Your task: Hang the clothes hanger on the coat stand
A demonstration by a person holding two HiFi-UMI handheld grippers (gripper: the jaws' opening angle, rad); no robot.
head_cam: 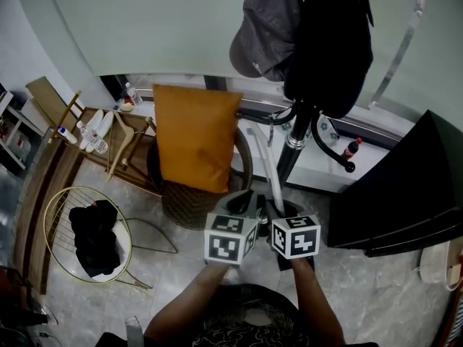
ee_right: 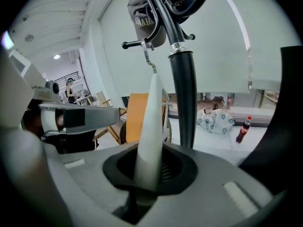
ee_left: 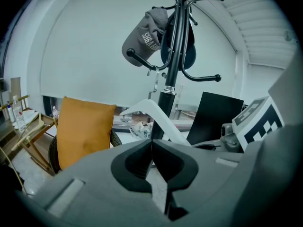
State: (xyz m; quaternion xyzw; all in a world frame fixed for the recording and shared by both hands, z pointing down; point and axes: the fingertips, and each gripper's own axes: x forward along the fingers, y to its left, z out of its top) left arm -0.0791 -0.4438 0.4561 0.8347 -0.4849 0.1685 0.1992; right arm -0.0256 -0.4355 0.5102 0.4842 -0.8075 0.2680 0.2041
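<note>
A white clothes hanger [head_cam: 266, 166] stands up between my grippers, just in front of the black coat stand [head_cam: 293, 147]. My right gripper [head_cam: 278, 210] is shut on one hanger arm [ee_right: 152, 126], which rises out of its jaws. The hanger's metal hook [ee_right: 147, 56] is up by a low peg [ee_right: 135, 44] of the stand; I cannot tell whether it rests on it. My left gripper [head_cam: 243, 202] is beside the right one, shut with nothing in it [ee_left: 151, 143]. A grey cap [head_cam: 268, 27] and a black garment [head_cam: 333, 42] hang on the stand.
An orange cushion [head_cam: 195, 136] leans in a wicker chair left of the stand. A gold wire basket [head_cam: 54, 215] with black cloth sits on the floor at left. A black panel [head_cam: 405, 194] stands at right. A cola bottle [head_cam: 352, 149] is on the sill.
</note>
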